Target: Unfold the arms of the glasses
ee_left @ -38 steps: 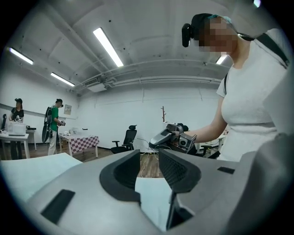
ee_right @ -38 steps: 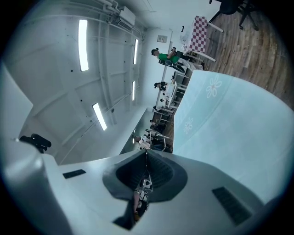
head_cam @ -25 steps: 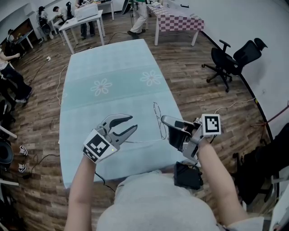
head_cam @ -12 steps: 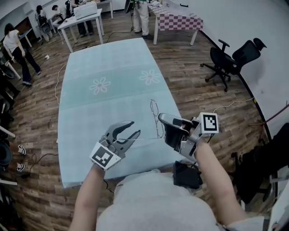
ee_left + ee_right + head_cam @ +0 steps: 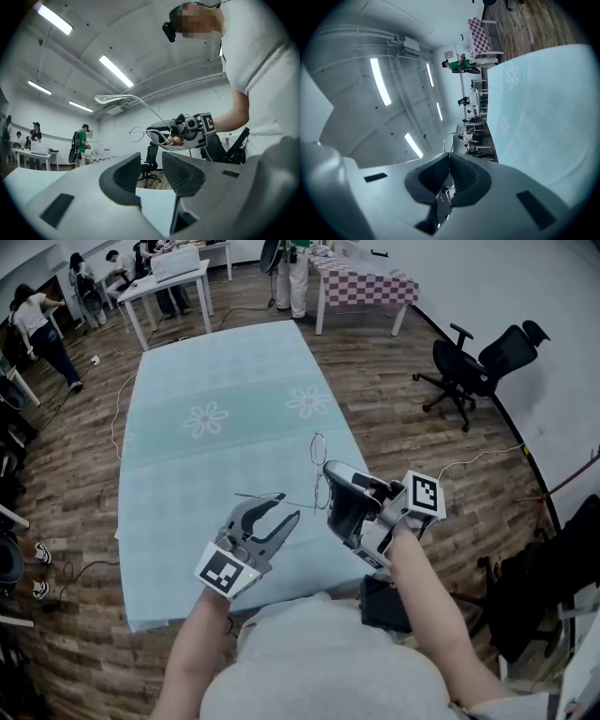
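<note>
We have the left gripper (image 5: 286, 505) open and empty above the table (image 5: 216, 381), just beside the one outstretched arm of the glasses (image 5: 319, 446). The right gripper (image 5: 328, 491) is clamped on the glasses, held up off the table.

Glasses (image 5: 319, 448) frame partly hidden inside right tongs (image 5: 330, 495)

Head view steeply above table (image 5: 187, 362), left gripper view upward facing nearby right hand-held gripper (image 5: 152, 129)
</note>
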Tool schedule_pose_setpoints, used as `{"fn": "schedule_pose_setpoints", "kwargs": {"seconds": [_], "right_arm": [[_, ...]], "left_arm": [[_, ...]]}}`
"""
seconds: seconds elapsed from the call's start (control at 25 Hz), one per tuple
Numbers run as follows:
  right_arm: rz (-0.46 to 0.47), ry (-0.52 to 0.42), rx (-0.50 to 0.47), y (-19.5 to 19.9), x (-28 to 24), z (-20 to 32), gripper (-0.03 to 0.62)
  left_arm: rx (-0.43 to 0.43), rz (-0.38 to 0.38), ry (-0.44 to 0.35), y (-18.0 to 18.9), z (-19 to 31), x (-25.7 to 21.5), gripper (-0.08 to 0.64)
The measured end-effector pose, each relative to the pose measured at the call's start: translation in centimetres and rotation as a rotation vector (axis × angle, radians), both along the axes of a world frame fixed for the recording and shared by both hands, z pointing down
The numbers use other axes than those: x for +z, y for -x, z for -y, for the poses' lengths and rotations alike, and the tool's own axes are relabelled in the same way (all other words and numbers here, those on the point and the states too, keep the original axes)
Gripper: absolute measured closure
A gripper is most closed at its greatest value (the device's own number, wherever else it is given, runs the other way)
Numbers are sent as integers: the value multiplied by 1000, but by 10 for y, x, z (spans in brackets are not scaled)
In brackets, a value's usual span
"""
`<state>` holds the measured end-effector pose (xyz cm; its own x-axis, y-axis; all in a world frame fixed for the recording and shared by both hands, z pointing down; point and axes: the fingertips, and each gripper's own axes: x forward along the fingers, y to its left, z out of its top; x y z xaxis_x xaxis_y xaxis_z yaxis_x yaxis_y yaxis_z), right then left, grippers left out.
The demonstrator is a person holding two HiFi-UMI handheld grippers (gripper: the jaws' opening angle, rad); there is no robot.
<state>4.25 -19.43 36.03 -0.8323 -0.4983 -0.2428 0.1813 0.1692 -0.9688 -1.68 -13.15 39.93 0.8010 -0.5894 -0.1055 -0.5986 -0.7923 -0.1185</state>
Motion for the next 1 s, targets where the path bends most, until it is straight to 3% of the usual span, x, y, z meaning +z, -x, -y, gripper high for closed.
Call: {"fn": "schedule_pose_setpoints", "kwargs": {"seconds": [0.32, 0.76, 1.0], "right_arm": [[92, 71, 77, -11, 10, 7, 581], [148, 138, 100, -13, 26, 12, 581], [150, 140, 97, -9, 23, 14, 581]], "left_arm": [[12, 6, -41, -23, -12, -6, 413], [-20, -17, -37, -30, -1, -8, 415], [-9, 2, -43, -23, 0, -12, 489]]}}
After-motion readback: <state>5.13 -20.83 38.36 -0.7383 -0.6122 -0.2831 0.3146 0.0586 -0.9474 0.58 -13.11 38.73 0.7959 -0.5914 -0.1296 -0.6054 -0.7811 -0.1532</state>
